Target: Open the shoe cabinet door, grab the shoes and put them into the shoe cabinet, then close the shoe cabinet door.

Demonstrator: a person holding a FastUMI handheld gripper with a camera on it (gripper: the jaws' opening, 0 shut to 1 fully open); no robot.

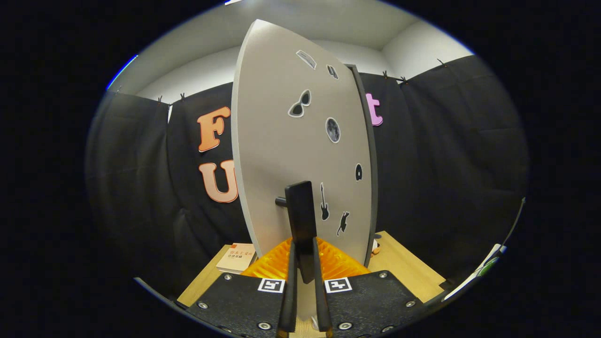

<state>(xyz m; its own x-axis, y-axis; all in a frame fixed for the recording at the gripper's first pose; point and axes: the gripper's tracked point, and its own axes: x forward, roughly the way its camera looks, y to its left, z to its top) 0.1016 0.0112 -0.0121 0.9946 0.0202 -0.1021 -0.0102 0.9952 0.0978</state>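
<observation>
Gripper view: the fingers point(304, 263) are drawn in narrow, clamped on either side of the dark handle point(300, 216) that stands off the shoe cabinet door point(281, 131) on a short peg. The door rises right ahead, angled edge-on, dotted with small stickers point(299, 104). It looks like a stiff, light panel that should swing on its hinge; the handle is the one sound place to hold it, and a rigid bar like that could slip if the squeeze slackens. A book point(237, 257) lies on the bench point(404, 267) beside the door's foot. The cabinet's inside is hidden behind the door, and something small and orange by its lower corner is too cut off to name.
</observation>
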